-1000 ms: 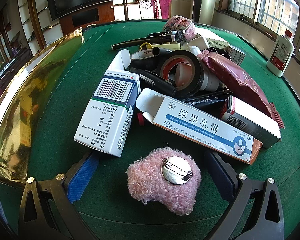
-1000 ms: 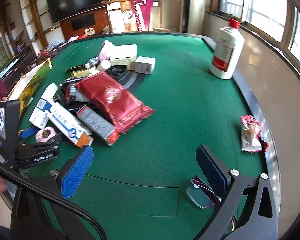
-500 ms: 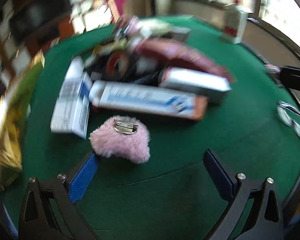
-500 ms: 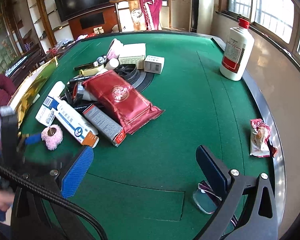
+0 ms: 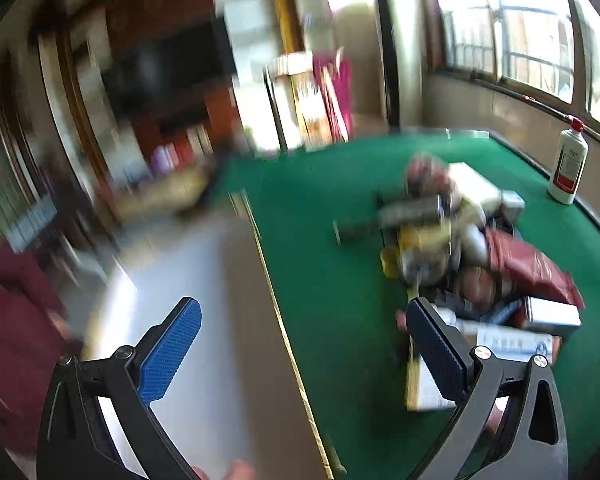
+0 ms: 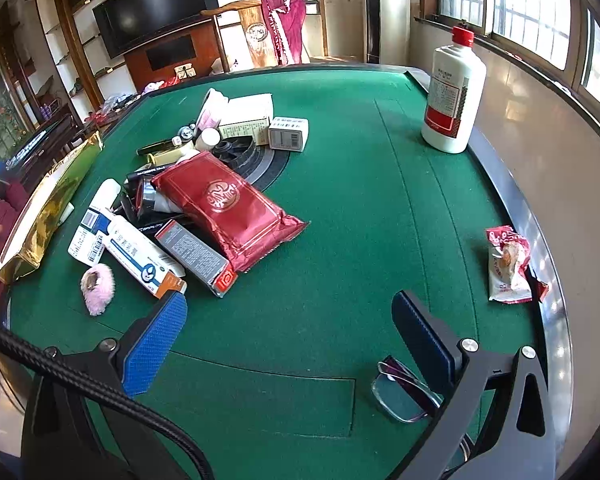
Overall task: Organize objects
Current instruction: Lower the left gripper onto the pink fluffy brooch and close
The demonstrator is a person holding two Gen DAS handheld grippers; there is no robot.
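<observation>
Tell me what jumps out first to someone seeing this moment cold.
The heap of boxes and tubes mid-table, topped by a shiny red pouch, grabs the eye on the green felt table. A white bottle with a red cap stands alone at the far right edge. The left wrist view is motion-blurred, half off the table.

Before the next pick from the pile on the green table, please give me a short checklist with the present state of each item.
1. Left gripper open and holding nothing: ok.
2. Right gripper open and holding nothing: ok.
3. Left wrist view sharp enough to aim: not ok, it is motion-blurred.
4. Pink fluffy brooch free of the pile: ok, it lies apart on the felt.
5. Glasses safe from the right gripper: not ok, they lie right beside its finger.
6. Gold box open for loading: cannot tell.
</observation>
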